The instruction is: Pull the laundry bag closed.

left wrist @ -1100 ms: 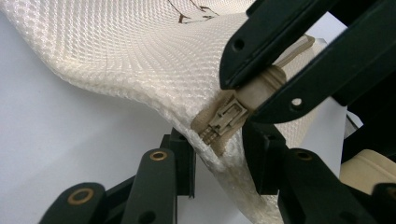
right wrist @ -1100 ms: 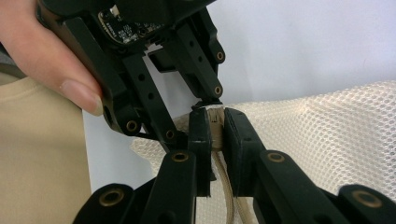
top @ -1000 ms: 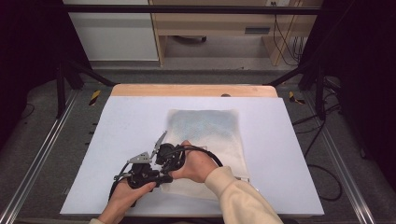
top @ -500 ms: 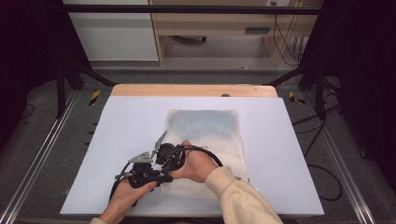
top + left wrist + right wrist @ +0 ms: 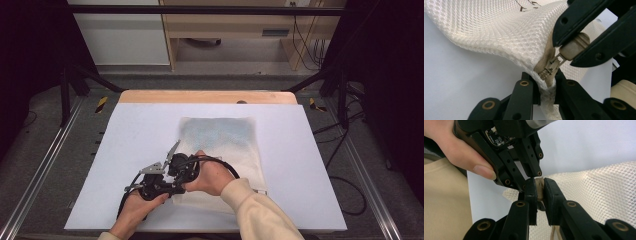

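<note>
Mesh bag (image 5: 220, 150): a white netted pouch is laid flat on the white table sheet (image 5: 125, 145), centre of the high view; its lower left corner is lifted between the two grippers.
Left jaws: closed on the bag's corner seam, just below the zipper slider (image 5: 548, 70), at the bottom centre of the left gripper view; they have just been closing, with the mesh fabric between them.
Left gripper (image 5: 544, 91): seen in the high view at lower left of centre (image 5: 152, 186), held by the left hand (image 5: 135, 212).
Right jaws: clamped on the beige zipper pull tab (image 5: 574, 46), at the upper right of the left gripper view; in the right gripper view the beige piece is pinched at the frame's centre.
Right gripper (image 5: 537, 192): just beside the left one, jaw tips almost meeting; held by the right hand (image 5: 212, 175), with a cream sleeve (image 5: 260, 215) running to the bottom edge.
Zipper: slider and pull tab are set at the bag's raised corner; the tab is tilted up and to the right in the left gripper view.
Table (image 5: 210, 96): a wooden edge is shown along the top of the sheet.
</note>
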`<move>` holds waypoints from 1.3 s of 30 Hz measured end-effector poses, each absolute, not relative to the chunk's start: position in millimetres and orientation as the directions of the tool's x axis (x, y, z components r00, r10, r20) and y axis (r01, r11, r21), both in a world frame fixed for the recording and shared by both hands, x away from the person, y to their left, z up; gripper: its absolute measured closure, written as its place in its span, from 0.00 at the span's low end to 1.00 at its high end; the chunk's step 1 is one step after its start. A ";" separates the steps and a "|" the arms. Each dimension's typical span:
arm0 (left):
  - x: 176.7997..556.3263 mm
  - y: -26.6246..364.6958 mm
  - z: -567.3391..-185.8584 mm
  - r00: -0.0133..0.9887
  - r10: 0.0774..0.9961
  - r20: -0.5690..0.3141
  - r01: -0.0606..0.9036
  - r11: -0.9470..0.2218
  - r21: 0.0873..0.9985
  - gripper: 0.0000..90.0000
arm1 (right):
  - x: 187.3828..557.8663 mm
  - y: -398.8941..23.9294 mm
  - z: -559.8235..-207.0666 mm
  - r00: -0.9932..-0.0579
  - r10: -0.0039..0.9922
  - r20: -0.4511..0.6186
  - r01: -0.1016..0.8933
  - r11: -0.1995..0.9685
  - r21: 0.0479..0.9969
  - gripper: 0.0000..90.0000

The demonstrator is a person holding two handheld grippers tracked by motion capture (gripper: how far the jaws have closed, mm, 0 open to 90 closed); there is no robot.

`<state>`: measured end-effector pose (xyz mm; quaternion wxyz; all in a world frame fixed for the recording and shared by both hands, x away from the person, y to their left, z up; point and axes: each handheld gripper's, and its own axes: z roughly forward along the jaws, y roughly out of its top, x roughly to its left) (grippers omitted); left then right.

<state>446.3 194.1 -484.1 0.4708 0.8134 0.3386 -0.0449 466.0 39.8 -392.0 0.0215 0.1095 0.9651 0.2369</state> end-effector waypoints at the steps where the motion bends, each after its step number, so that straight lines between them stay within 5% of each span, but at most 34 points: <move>1: 446.3 194.1 -484.1 0.767 0.509 -0.392 0.593 -0.327 0.736 0.93 | 466.0 39.8 -392.0 -0.975 0.222 0.010 0.201 0.864 0.462 0.91; 39: 446.0 195.2 -479.0 0.766 0.522 -0.376 0.585 -0.324 0.744 0.95 | 465.1 29.2 -400.5 -0.977 0.206 -0.058 0.164 0.896 0.413 0.91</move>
